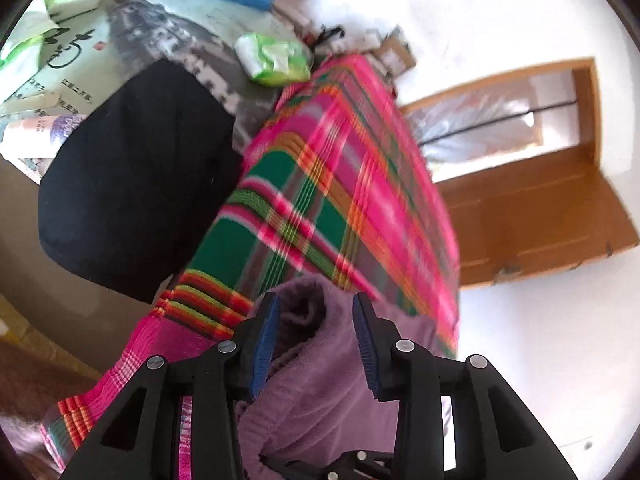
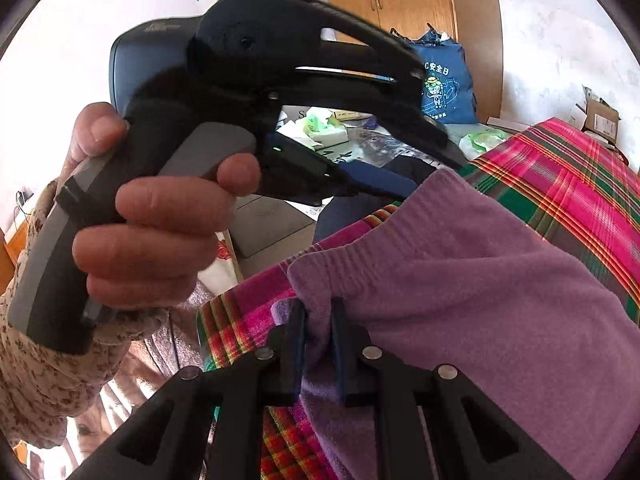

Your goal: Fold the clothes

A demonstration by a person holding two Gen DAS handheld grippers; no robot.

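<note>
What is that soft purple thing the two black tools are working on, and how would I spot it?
Find the bright pink and green plaid blanket that covers the bed. On its near edge lies a fuzzy purple garment with a gathered elastic band. It is the only plain, fleecy piece there, unlike the striped blanket or the black cloth beyond it, and the right gripper pinches its edge.

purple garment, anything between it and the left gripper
Nothing visible. The purple garment already lies between the left gripper pads, which stand apart from the cloth. The right gripper is shut on its edge over the plaid blanket.
</note>
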